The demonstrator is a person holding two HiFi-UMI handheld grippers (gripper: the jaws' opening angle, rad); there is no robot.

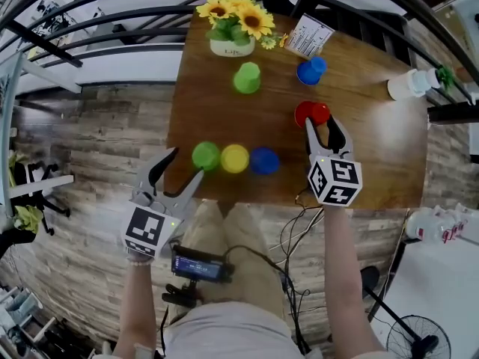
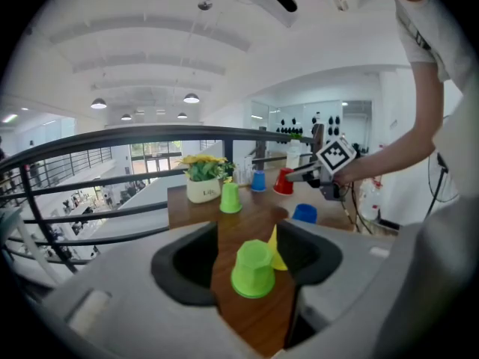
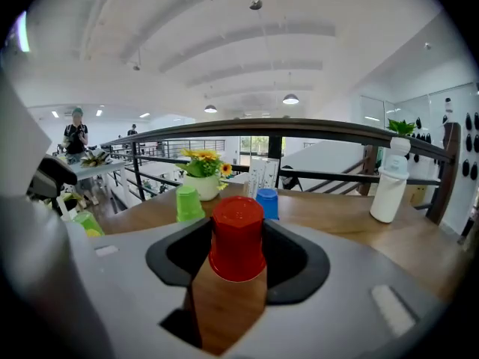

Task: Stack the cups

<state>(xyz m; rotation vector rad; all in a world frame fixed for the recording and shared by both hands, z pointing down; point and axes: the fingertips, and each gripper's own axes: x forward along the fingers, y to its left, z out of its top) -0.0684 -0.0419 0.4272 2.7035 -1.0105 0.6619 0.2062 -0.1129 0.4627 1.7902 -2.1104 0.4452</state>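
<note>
Sitting upside down between the jaws of the right gripper (image 1: 319,124) is the red cup (image 3: 237,238). The jaws look pressed on its two sides, so this gripper seems to have hold of it. The cup is near the right side of the worktop (image 1: 374,148). I cannot tell if it has left the wood yet.

I think the step now is picking up the red cup. Next it needs to go up, move over another cup, maybe the blue cup (image 1: 310,71) just behind it, line up, and come straight down.

The left gripper (image 1: 187,163) has its jaws wide apart and holds nothing. A green cup (image 2: 253,269) stands right in front of them, with a yellow cup (image 1: 234,158) beside it. Another green cup (image 1: 247,78) stands by the flower pot (image 1: 232,47).
</note>
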